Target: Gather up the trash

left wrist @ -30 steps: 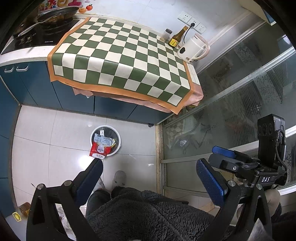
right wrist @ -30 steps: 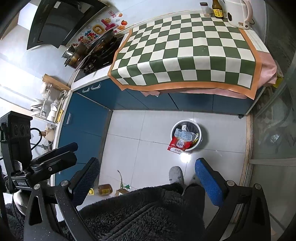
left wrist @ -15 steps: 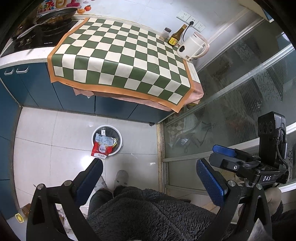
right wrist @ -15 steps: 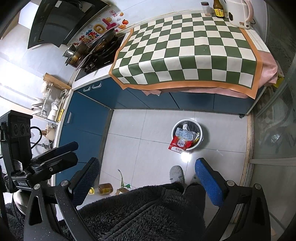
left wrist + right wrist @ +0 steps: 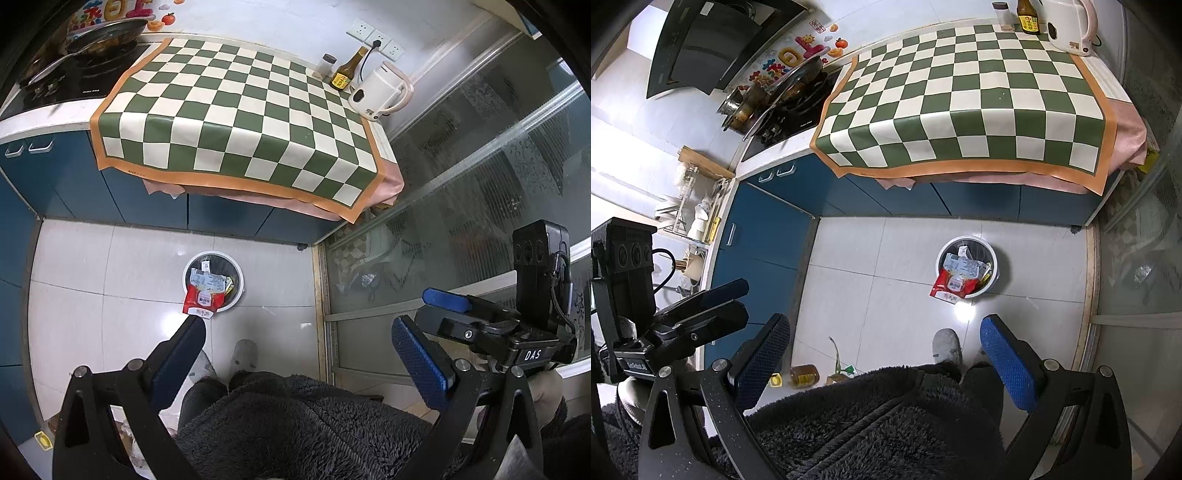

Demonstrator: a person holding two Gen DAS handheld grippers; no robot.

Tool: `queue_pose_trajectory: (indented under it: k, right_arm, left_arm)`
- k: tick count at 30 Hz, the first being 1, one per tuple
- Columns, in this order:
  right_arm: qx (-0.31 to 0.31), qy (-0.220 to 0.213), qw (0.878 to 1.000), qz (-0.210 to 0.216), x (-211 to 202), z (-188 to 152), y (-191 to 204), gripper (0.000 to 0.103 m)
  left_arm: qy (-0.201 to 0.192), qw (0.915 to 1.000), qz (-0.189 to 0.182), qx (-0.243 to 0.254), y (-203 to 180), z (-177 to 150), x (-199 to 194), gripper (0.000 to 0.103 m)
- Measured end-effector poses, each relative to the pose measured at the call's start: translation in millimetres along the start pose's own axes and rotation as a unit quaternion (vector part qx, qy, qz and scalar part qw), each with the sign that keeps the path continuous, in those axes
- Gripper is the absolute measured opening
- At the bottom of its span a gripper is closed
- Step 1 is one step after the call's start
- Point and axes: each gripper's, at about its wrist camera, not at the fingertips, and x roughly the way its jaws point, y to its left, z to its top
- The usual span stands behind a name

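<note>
A white round trash bin stands on the tiled floor in front of the blue cabinets; it also shows in the right wrist view. It is full of wrappers, and a red packet hangs over its near rim, seen too in the right wrist view. My left gripper is open and empty, held high above the floor near the bin. My right gripper is open and empty, also high above the floor. The checkered cloth on the counter is bare.
A white kettle, a brown bottle and a small jar stand at the counter's back corner. A stove with a pan is to the left. A bottle and scraps lie on the floor. A glass sliding door is right.
Both views have shifted slightly; the bin sits a little nearer the left gripper's left finger. Both grippers stay open and empty.
</note>
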Motion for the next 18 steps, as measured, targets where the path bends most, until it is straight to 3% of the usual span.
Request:
queue_pose_trajectory:
  k: [18]
  right_arm:
    - [0.007, -0.002, 1.0, -0.002, -3.1, 0.5, -7.9, 0.103]
  left_arm:
    - [0.001, 1.0, 0.0, 0.009, -2.1, -1.1, 1.7, 0.103]
